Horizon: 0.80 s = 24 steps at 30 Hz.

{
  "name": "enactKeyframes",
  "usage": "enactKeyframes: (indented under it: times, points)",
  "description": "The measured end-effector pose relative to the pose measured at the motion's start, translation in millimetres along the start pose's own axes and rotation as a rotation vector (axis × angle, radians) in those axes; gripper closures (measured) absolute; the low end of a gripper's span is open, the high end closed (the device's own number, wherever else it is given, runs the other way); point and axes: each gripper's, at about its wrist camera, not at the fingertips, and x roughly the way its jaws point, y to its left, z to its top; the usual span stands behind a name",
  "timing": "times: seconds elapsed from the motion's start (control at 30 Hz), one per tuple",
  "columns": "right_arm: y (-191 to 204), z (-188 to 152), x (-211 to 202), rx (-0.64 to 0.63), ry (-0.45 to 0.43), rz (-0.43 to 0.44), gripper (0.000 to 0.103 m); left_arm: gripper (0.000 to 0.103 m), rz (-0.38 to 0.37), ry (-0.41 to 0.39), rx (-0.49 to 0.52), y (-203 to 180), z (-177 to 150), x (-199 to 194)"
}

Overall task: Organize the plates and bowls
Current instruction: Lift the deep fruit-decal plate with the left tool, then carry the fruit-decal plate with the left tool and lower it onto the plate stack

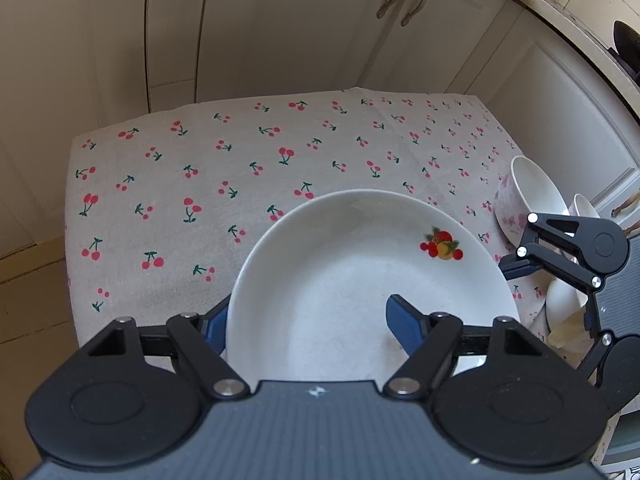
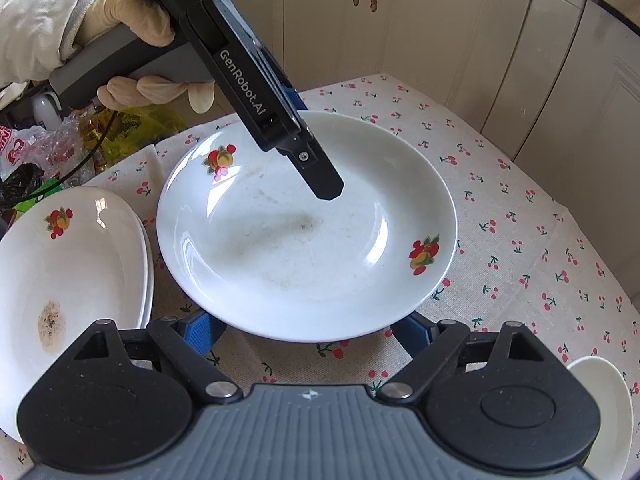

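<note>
A white plate with fruit prints [image 2: 304, 236] is held above the cherry tablecloth [image 2: 520, 216]. In the left wrist view the plate [image 1: 360, 280] has my left gripper [image 1: 308, 320] over its near rim, one finger above and one below; the jaws stand wide apart. In the right wrist view the left gripper [image 2: 316, 168] comes down over the plate's far rim. My right gripper [image 2: 308, 332] is open, its blue pads partly under the plate's near edge. A stack of similar plates [image 2: 68, 264] lies at the left. White bowls [image 1: 532, 196] stand at the right.
White cabinet doors [image 1: 280, 28] rise behind the table. Plastic bags and packets [image 2: 60, 140] lie past the table's far left. A small white dish [image 2: 604, 408] sits at the lower right. The right gripper shows at the right of the left wrist view [image 1: 516, 248].
</note>
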Motion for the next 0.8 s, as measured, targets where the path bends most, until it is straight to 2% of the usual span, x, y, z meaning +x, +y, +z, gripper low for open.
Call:
enactKeyframes:
  times: [0.8]
  points:
    - [21.5,8.3,-31.7,-0.035,-0.045,-0.026,0.011,0.027,-0.034,-0.066,-0.016,-13.5,-11.3,-49.2]
